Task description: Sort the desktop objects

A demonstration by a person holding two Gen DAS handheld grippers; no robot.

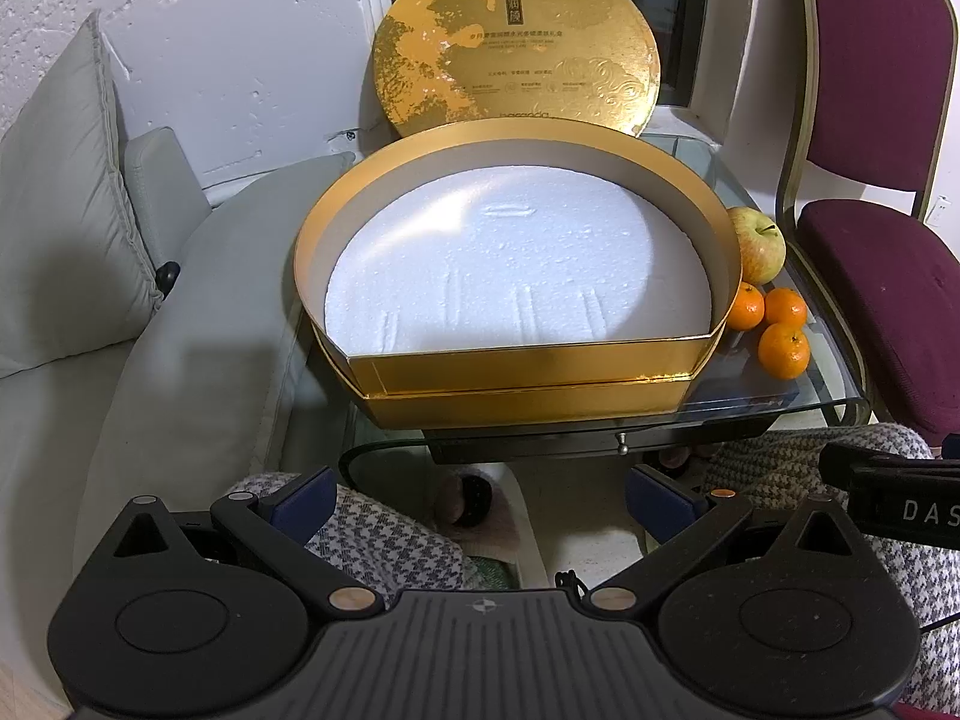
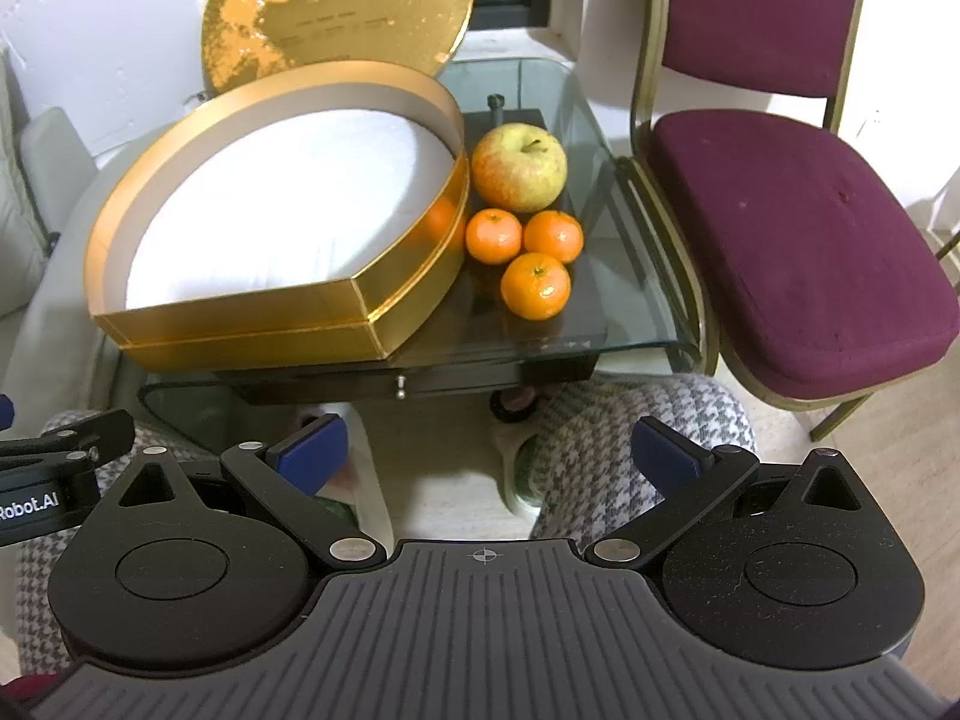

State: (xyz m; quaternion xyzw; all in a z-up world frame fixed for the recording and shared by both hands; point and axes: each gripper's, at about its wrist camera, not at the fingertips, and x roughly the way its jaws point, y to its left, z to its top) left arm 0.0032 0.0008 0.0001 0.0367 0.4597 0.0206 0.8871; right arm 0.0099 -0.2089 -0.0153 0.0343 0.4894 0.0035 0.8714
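A gold box (image 1: 528,369) (image 2: 252,312) with a white foam floor stands open on the glass table (image 1: 834,405) (image 2: 630,324). Its round gold lid (image 1: 516,48) (image 2: 336,6) leans upright behind it. To the right of the box lie an apple (image 1: 757,243) (image 2: 519,167) and three tangerines (image 1: 783,351) (image 2: 535,286), close together. My left gripper (image 1: 477,504) hangs open in front of the table's near edge, nothing between its blue pads. My right gripper (image 2: 489,456) is open too, held short of the table, below the fruit.
A maroon chair (image 1: 888,276) (image 2: 798,240) with a gold frame stands right of the table. A grey sofa with a cushion (image 1: 66,198) is on the left, against the white wall. A person's knees in houndstooth trousers (image 2: 630,438) and slippers show under the grippers.
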